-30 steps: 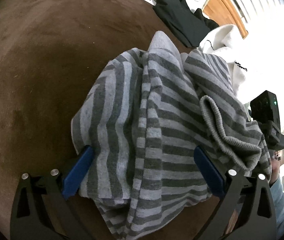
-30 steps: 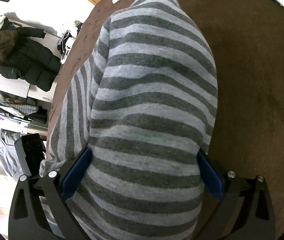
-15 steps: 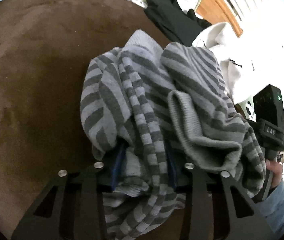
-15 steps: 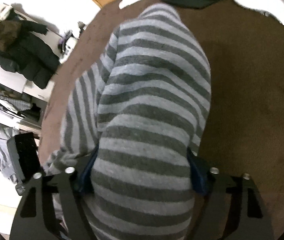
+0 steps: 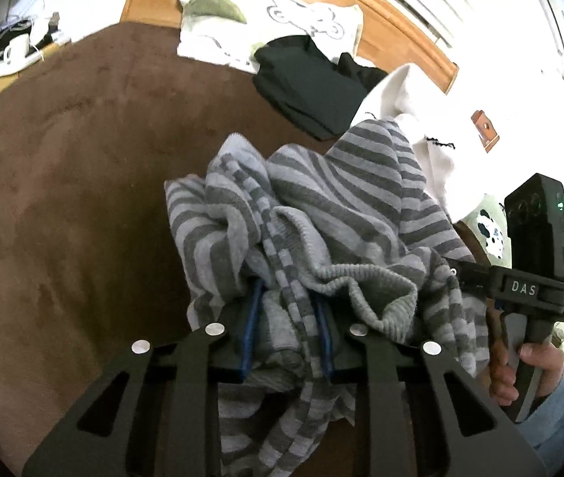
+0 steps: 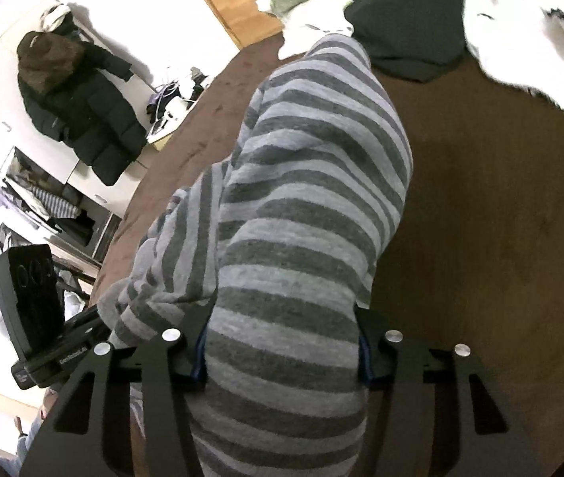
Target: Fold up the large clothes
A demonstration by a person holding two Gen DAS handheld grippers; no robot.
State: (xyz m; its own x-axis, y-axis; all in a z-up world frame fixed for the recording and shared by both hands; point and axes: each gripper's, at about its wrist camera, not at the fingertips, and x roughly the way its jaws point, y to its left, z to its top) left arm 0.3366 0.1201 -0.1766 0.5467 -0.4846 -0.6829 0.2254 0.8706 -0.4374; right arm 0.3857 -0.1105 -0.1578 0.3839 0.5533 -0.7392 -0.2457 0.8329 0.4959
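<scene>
Over the brown rug [image 5: 63, 198], the striped sweater [image 5: 321, 214] hangs bunched between both tools. The left hand-held gripper [image 5: 288, 330] pinches a narrow fold; the right hand-held gripper [image 6: 282, 351] clamps a thick bundle.

Left of the striped sweater [image 5: 321, 214] bunched before me, bare brown blanket [image 5: 63, 198] gives me open passage. Beyond it a black garment [image 5: 306, 91] blocks; right, white clothing [image 5: 433, 151] crowds close.
</scene>
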